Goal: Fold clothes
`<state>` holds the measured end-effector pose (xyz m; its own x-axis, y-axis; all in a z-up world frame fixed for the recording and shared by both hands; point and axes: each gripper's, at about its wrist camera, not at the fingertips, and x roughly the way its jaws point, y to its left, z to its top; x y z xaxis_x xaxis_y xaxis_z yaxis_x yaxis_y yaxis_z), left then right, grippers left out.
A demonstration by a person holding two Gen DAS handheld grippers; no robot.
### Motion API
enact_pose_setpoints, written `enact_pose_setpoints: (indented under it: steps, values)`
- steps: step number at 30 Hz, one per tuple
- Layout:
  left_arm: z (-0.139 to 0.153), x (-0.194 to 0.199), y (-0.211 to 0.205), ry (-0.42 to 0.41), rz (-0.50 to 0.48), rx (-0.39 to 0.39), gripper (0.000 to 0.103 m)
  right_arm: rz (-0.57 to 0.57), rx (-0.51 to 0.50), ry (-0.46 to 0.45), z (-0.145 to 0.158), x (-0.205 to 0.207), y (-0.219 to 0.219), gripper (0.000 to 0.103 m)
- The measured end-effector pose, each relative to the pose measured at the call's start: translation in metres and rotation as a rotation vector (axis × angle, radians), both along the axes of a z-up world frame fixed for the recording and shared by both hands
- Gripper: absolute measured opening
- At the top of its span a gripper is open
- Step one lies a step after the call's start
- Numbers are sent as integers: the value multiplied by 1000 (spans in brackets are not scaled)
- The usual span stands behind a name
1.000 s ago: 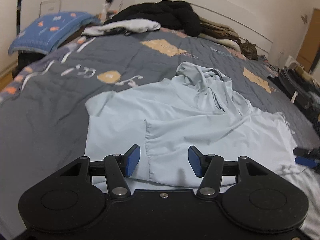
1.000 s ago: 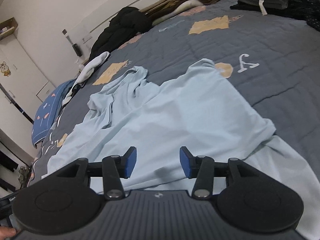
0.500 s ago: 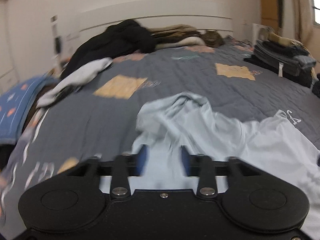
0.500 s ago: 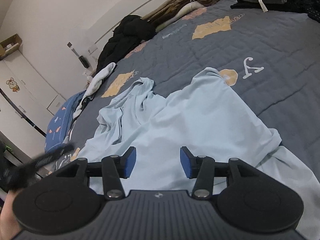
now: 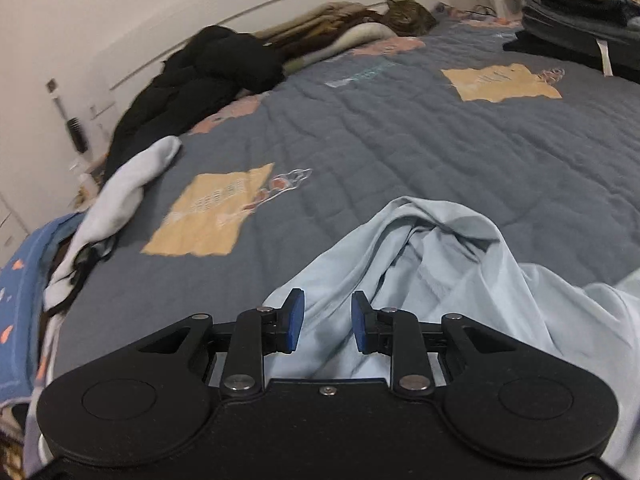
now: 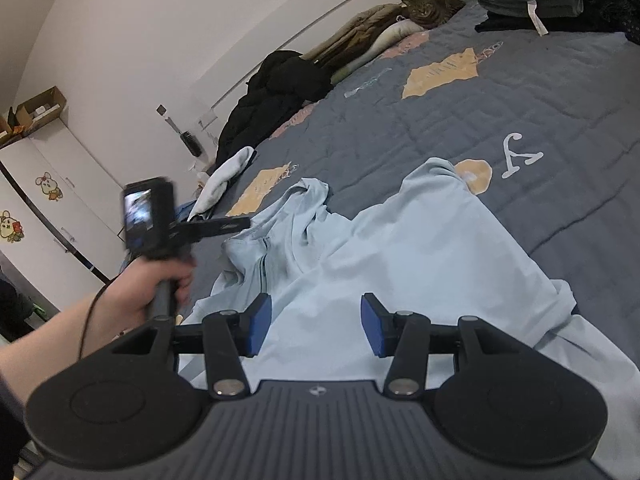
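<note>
- Left wrist view: no readable writing. A grey quilt (image 5: 400, 132) with tan patches covers the bed; the light blue garment (image 5: 432, 264) lies crumpled on it. The left gripper (image 5: 327, 326) hangs over the cloth, blue pads spread, gripping nothing.
- Right wrist view: a white "Y" (image 6: 520, 155) on the quilt. The right gripper (image 6: 316, 330) is spread wide above the garment; a hand (image 6: 148, 284) holds the other handle beside it.

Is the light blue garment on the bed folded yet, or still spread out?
Not folded. The light blue garment lies loosely spread and rumpled on the grey quilt, its upper part bunched.
</note>
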<state>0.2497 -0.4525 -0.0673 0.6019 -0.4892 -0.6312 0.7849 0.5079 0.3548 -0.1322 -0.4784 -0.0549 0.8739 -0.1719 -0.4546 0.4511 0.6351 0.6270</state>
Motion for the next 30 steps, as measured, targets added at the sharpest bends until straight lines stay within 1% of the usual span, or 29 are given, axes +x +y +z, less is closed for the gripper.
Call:
enact_pose_setpoints:
  steps: [4, 6, 11, 12, 13, 14, 16, 22, 30]
  values:
    - [-13, 9, -18, -16, -26, 57, 26, 2, 6, 1, -2, 1, 0, 49]
    - [-20, 12, -24, -26, -23, 85, 26, 5, 7, 4, -3, 1, 0, 49]
    - [-30, 16, -31, -48, -19, 120, 26, 4, 12, 2, -3, 1, 0, 49]
    - [-31, 17, -32, -48, -18, 119, 23, 5, 12, 1, -3, 1, 0, 49]
    - [-30, 17, -31, -48, -20, 119, 13, 6, 11, -2, -2, 1, 0, 49]
    - [-29, 17, -31, -47, -24, 120, 9, 6, 11, -6, -2, 0, 0, 49]
    - [-28, 16, -29, -44, -33, 120, 4, 18, 13, -16, 0, 1, 0, 49]
    - [-11, 8, -19, -60, -52, 78, 3, 73, -10, -47, 7, 4, 6, 49]
    - [21, -40, 10, -31, -140, 17, 3, 125, -24, -70, 15, 8, 13, 49]
